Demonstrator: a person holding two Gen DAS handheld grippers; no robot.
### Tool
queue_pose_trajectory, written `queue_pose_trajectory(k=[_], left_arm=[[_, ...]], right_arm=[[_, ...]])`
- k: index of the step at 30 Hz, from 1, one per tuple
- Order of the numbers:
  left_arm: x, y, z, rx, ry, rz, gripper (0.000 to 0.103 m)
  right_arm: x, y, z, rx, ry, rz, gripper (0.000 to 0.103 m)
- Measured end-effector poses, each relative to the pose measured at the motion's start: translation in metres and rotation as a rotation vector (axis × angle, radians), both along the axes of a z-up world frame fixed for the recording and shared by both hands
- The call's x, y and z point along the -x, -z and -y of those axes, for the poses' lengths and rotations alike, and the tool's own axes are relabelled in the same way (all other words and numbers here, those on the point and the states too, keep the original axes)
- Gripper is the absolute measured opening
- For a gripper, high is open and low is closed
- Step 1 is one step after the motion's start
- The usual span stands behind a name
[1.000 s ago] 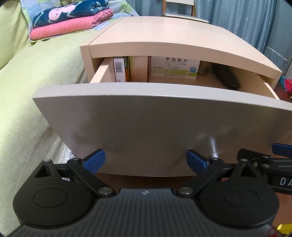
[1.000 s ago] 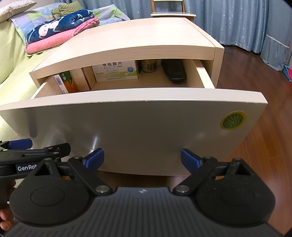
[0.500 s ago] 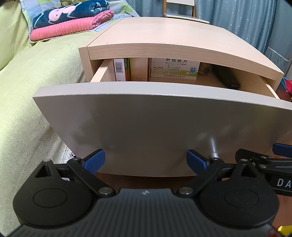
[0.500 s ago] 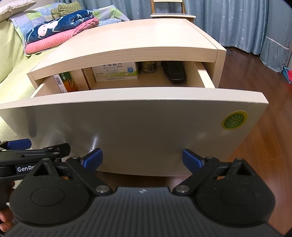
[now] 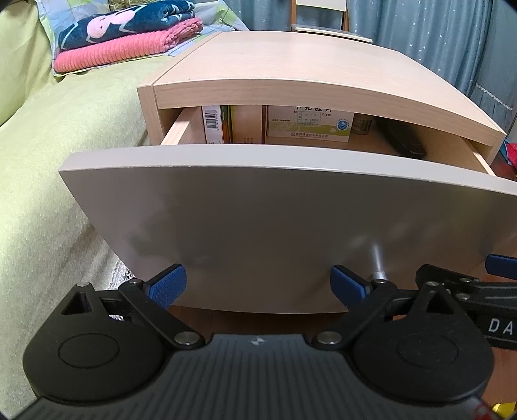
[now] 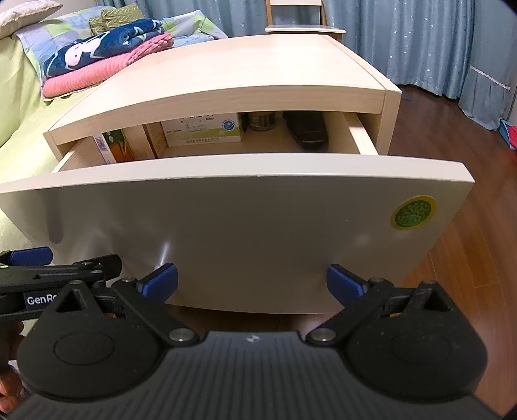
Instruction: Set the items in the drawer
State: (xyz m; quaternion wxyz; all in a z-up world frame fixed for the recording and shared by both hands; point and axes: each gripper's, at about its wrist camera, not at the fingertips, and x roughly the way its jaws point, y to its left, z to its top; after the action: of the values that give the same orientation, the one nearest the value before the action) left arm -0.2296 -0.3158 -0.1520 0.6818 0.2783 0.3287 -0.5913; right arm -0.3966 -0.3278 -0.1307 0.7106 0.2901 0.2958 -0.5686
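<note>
A pale wooden bedside cabinet (image 6: 226, 77) fills the centre of both views, its curved top bare; its drawer (image 6: 226, 226) stands pulled out toward the cameras, the grey-white front panel spanning the middle of each frame, a round green sticker (image 6: 413, 213) at its right end in the right wrist view. Inside the drawer, at the upper centre, sit a white medicine box (image 6: 203, 131) with printed characters, a small tin (image 6: 261, 120) just to its right, a dark flat object (image 6: 308, 131) further right, and an upright carton with a barcode (image 5: 215, 124) at the left, set off by a wooden divider (image 5: 247, 124). The left claw (image 5: 258, 284) hangs low before the panel, blue-tipped fingers (image 5: 168, 282) spread wide and empty; the right claw (image 6: 252, 282) does the same, wide and empty, with the other tool's black body showing at the lower left edge. A yellow-green bed (image 5: 48, 155) runs down the left side; folded pink and navy blankets (image 6: 103, 61) lie at the upper left. Blue star-speckled curtains (image 6: 436, 42) hang across the upper right; reddish wooden floor (image 6: 468, 242) shows at the right; a chair (image 6: 303, 19) stands behind the cabinet at the top centre.
</note>
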Motion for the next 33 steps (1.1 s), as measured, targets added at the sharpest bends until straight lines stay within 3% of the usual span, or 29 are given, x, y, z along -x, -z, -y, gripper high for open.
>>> queue_pose_trajectory(k=[33], left_arm=[[0.0010,-0.0049,0.0068,0.020,-0.008,-0.015,0.097]], right_arm=[[0.0001,-0.0025,0.0062,0.017,0.024,-0.005,0.099]])
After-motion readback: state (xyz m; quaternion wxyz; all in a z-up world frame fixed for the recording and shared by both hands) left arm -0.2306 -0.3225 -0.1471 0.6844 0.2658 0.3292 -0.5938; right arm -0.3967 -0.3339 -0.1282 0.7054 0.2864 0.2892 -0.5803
